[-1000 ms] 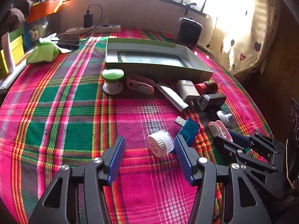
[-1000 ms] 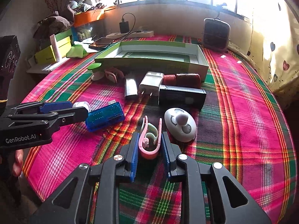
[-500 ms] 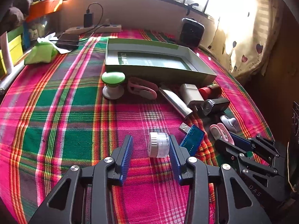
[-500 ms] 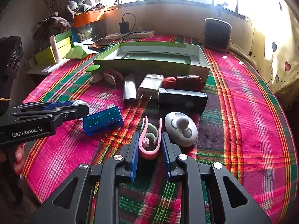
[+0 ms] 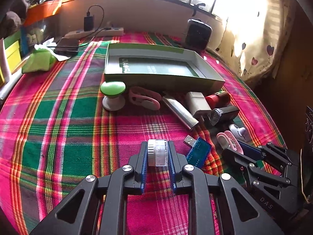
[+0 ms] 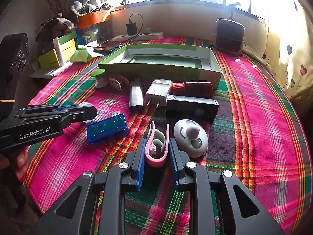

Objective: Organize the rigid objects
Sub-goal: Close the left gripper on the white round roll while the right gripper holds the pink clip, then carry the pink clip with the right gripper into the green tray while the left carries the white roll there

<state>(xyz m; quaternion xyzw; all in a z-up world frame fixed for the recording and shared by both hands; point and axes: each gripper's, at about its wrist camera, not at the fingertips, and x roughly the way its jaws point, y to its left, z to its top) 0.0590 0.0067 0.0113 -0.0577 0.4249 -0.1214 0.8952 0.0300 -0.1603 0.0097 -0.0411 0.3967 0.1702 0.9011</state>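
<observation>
My left gripper (image 5: pixel 157 151) is shut on a small white round cap (image 5: pixel 157 152), pinched between its blue pads on the plaid cloth. My right gripper (image 6: pixel 157 149) is shut on a pink clip (image 6: pixel 156 146), which stands between its pads. From the right wrist view the left gripper (image 6: pixel 86 110) comes in at the left, with the cap just showing. A blue USB tester (image 6: pixel 107 130) lies between the two grippers. The open green box (image 5: pixel 156 66) sits behind a row of small objects.
In front of the box lie a green-topped knob (image 5: pixel 113 96), a pink cutter (image 5: pixel 144 99), a silver lighter (image 6: pixel 136 96), a white charger (image 6: pixel 158 92), a red bottle (image 6: pixel 192 88), a black block (image 6: pixel 191 105) and a white oval toy (image 6: pixel 190 137). A black speaker (image 6: pixel 230 35) stands at the back.
The left gripper has closed from wide open onto the white cap, which turned from face-up onto its side. The right gripper kept still, holding the pink clip.
</observation>
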